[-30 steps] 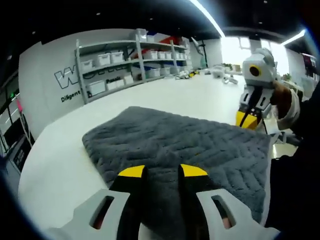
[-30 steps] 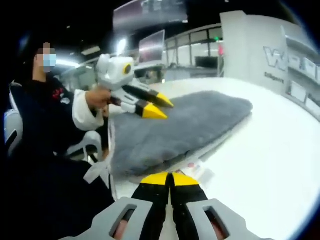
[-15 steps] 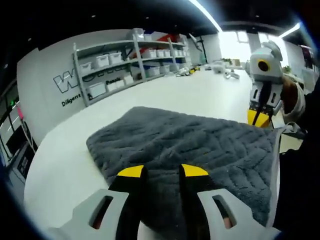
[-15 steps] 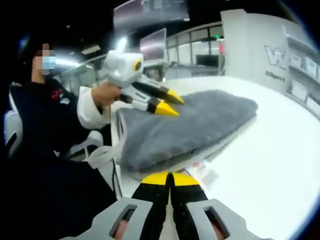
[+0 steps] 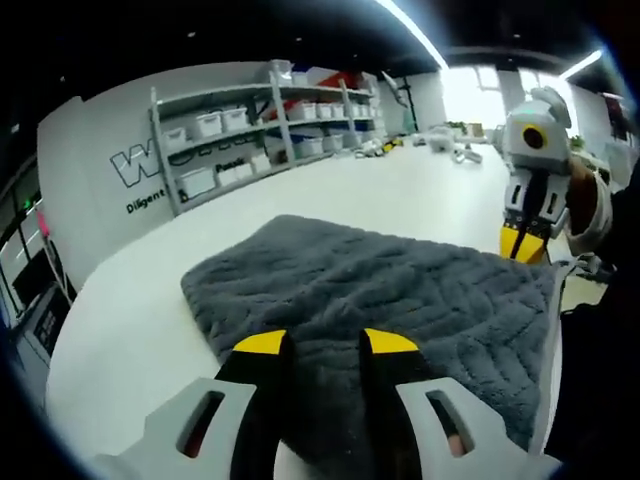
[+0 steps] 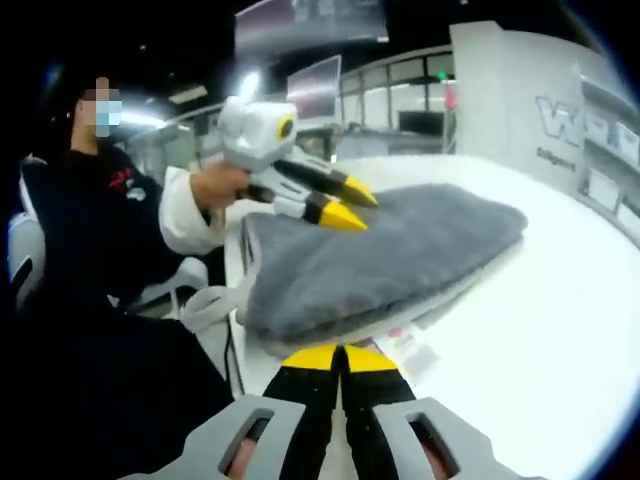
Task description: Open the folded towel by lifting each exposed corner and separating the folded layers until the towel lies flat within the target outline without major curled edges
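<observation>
Our left tongs hang with a gap between their yellow tips, holding nothing, just above the near edge of the towel. Our right tongs are closed tip to tip and empty, poised over the table just short of the towel's near edge, where a small label sticks out from under the folded layers.

Over the last second the towel sits a little further from us in the left gripper view and more of its far edge shows, so we judge that hand has eased back and up. In the right gripper view the left tongs have drifted along the towel towards its middle, above the pile and not clearly touching it. The right tongs have barely moved.

The towel lies folded, thick and grey, at the table's near edge. No corner is lifted yet; we judge unfolding has not begun, and both tongs are still lining up on an edge to take.
</observation>
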`<state>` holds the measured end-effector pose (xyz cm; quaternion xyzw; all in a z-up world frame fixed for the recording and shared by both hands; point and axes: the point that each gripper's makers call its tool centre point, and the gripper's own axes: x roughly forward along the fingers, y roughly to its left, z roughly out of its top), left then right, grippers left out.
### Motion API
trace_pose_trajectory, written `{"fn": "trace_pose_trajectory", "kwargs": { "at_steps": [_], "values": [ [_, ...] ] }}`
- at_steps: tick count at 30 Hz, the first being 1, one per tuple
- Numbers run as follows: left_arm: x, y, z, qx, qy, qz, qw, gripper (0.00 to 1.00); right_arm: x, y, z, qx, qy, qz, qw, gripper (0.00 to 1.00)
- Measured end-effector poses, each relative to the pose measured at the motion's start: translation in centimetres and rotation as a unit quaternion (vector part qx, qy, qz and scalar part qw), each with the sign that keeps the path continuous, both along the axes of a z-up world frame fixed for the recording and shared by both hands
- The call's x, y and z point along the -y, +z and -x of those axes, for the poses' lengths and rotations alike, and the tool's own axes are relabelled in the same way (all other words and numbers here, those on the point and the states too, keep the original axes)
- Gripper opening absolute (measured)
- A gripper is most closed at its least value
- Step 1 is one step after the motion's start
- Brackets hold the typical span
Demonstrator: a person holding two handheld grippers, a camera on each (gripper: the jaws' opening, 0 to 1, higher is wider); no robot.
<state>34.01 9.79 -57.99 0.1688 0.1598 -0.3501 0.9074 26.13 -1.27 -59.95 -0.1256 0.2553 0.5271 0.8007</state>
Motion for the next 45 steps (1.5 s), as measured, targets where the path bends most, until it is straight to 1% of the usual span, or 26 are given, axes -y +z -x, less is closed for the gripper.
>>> {"fn": "trace_pose_trajectory", "kwargs": {
  "at_steps": [2,4,5,7,8,9,14,18,19,22,27,30,33,35,39,42,43,44,45],
  "values": [
    [0.1,0.5,0.6,0.009,-0.005,0.002,0.9999,0.28,0.1,0.1,-0.1,0.0,-0.002,-0.003,1.0,0.0],
    [0.5,1.2,1.2,0.016,-0.009,0.013,0.9997,0.28,0.3,0.3,-0.3,0.006,-0.007,-0.005,0.9999,0.0],
    [1.0,1.5,1.7,0.018,-0.012,0.019,0.9996,0.28,0.3,0.5,-0.3,0.008,-0.007,-0.005,0.9999,0.0],
    [1.0,2.4,1.9,0.022,-0.02,0.025,0.9993,0.28,0.4,1.0,-0.5,0.014,-0.009,-0.01,0.9998,0.0],
    [1.2,2.6,2.5,0.023,-0.026,0.024,0.9991,0.28,0.4,1.1,-0.6,0.016,-0.009,-0.011,0.9998,0.0],
    [1.3,2.6,2.7,0.023,-0.028,0.023,0.9991,0.29,0.4,1.2,-0.6,0.017,-0.01,-0.012,0.9997,0.0],
    [2.0,3.3,4.6,0.04,-0.069,0.001,0.9968,0.32,0.6,1.9,-1.3,0.032,-0.018,-0.017,0.9992,0.0],
    [2.6,3.2,5.6,0.045,-0.097,-0.014,0.9941,0.37,0.6,2.5,-1.7,0.033,-0.028,-0.027,0.9987,0.0],
    [2.7,3.1,5.7,0.046,-0.104,-0.018,0.9933,0.37,0.5,2.7,-1.8,0.034,-0.03,-0.03,0.9985,0.02],
    [3.0,3.0,6.4,0.055,-0.115,-0.033,0.9913,0.38,0.5,3.1,-2.2,0.035,-0.038,-0.036,0.998,0.04],
    [3.5,3.2,7.4,0.056,-0.128,-0.031,0.9898,0.4,0.3,3.8,-3.0,0.034,-0.047,-0.049,0.9971,0.07],
    [3.8,3.4,8.2,0.06,-0.136,-0.031,0.9884,0.41,0.1,4.2,-3.4,0.029,-0.051,-0.062,0.9964,0.07],
    [4.2,3.5,8.8,0.063,-0.142,-0.031,0.9873,0.43,-0.2,4.4,-3.6,0.015,-0.052,-0.077,0.9955,0.08],
    [4.7,3.5,9.4,0.069,-0.152,-0.037,0.9853,0.44,-0.2,4.5,-4.0,0.008,-0.058,-0.083,0.9948,0.08],
    [5.2,3.2,10.1,0.078,-0.157,-0.045,0.9834,0.45,-0.3,4.7,-4.6,-0.008,-0.066,-0.101,0.9927,0.11],
    [5.7,2.9,10.7,0.086,-0.169,-0.041,0.981,0.46,-0.3,4.7,-5.1,-0.02,-0.073,-0.111,0.9909,0.14],
    [5.9,2.9,10.7,0.088,-0.168,-0.035,0.9812,0.47,-0.3,4.8,-5.2,-0.02,-0.078,-0.116,0.99,0.14],
    [6.1,2.7,10.9,0.091,-0.17,-0.034,0.9807,0.48,-0.3,5.0,-5.5,-0.021,-0.085,-0.127,0.988,0.15],
    [6.5,2.7,11.2,0.104,-0.181,-0.037,0.9772,0.49,-0.3,5.1,-5.7,-0.024,-0.087,-0.131,0.9872,0.16]
  ]
}}
